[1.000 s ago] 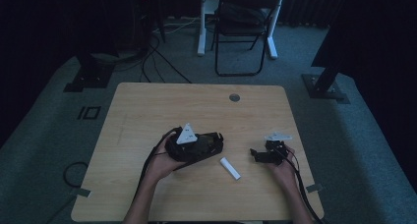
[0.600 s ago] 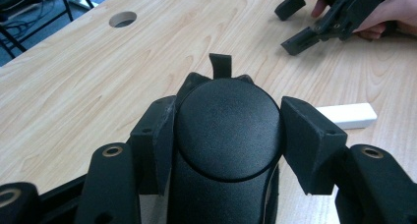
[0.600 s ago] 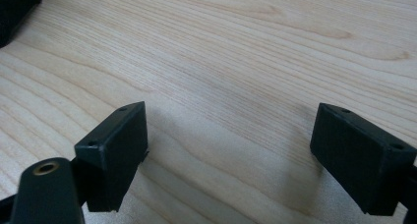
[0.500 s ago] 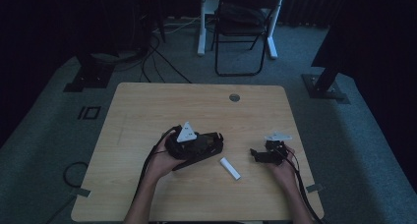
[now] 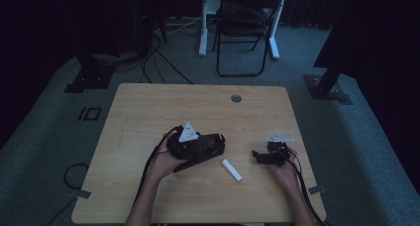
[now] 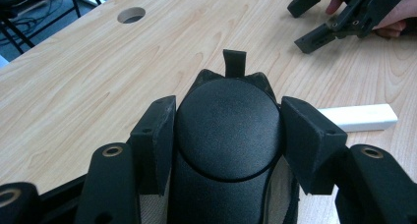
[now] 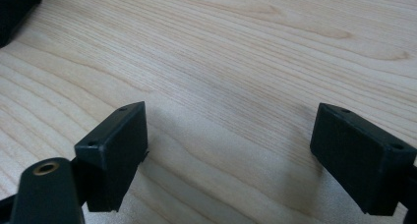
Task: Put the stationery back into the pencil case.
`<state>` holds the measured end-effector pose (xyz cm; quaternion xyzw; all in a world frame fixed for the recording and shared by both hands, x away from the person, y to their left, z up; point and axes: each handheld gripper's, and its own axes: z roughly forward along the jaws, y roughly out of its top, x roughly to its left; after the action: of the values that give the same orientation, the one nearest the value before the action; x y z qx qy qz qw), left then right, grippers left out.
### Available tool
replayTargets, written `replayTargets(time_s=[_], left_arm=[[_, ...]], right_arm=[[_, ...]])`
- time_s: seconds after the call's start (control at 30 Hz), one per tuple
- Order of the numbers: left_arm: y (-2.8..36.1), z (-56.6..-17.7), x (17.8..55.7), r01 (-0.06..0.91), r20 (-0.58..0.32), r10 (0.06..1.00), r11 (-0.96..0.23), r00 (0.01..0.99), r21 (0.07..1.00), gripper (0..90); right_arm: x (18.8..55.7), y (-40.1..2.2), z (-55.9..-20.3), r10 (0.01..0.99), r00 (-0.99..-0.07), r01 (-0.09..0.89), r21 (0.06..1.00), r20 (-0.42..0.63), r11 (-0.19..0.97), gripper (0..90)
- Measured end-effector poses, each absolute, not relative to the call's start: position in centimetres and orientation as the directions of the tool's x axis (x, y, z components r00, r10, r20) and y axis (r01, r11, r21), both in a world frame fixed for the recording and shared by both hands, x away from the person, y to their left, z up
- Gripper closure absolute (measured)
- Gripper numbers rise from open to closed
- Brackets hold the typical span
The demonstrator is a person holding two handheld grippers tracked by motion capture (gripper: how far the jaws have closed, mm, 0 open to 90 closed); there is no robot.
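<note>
A black, rounded, textured case (image 6: pixel 227 126) sits between the jaws of my left gripper (image 6: pixel 228 135), whose pads press on both of its sides. Seen from above, the left gripper (image 5: pixel 200 146) lies low over the middle of the wooden table (image 5: pixel 148 112), and the case (image 5: pixel 215 142) pokes out to the right. A small white bar (image 5: pixel 231 169) lies flat on the table just right of it, also in the left gripper view (image 6: pixel 356 118). My right gripper (image 5: pixel 256 155) rests near the right edge, open, jaws wide apart over bare wood (image 7: pixel 231 155).
A round cable hole (image 5: pixel 236 98) sits at the table's far middle. A folding chair (image 5: pixel 247 28) and stand bases are on the floor beyond. From the left gripper view the right gripper (image 6: pixel 314 17) shows at the upper right, held by a hand.
</note>
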<state>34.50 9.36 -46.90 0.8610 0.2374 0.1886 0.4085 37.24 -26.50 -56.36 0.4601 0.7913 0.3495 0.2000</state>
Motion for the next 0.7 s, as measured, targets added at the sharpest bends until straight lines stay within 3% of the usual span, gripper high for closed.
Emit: replayTargets(time_s=[0.7], left_arm=[[8.81, -47.78, 35.20, 0.268, 0.147, 0.578, -0.570, 0.803, 0.777, 41.6]], right_arm=[[37.25, -26.50, -56.37, 0.867, -0.497, 0.588, 0.737, 0.004, 0.334, 14.2]])
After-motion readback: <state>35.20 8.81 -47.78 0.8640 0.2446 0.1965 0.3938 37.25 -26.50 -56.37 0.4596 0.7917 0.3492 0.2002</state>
